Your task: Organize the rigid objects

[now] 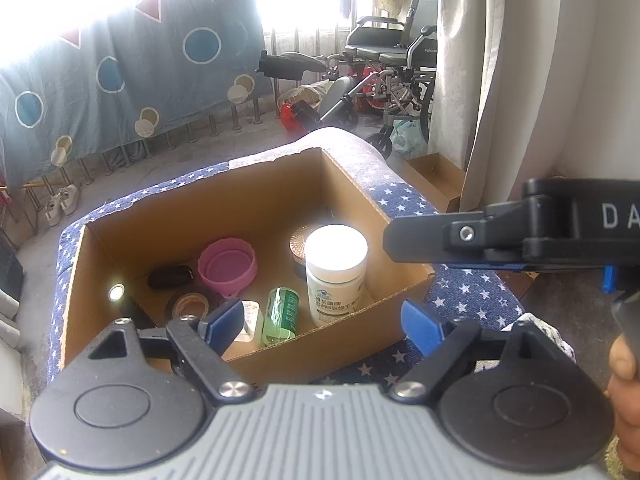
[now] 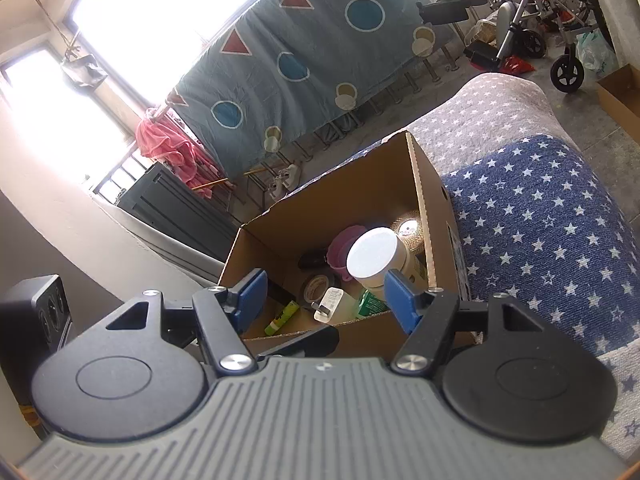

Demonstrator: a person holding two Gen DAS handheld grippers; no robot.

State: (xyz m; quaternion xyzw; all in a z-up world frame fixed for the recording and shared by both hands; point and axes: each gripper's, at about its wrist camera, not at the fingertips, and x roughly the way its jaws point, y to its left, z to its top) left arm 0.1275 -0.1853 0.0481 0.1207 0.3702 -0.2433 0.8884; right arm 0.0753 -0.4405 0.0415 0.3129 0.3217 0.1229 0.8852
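Note:
An open cardboard box rests on a star-patterned blue cloth. Inside stand a white jar with a white lid, a pink collapsible cup, a green bottle, a tape roll, a black case and a small white plug. My left gripper hangs open above the box's near edge, nothing between its blue pads. My right gripper is open over the box's near wall, empty too; its arm crosses the left wrist view at the right.
A wheelchair and walker stand on the floor beyond the cloth-covered surface. A blue sheet with circles hangs at the back. A curtain falls at the right, with a small cardboard tray beside it. A black speaker sits left.

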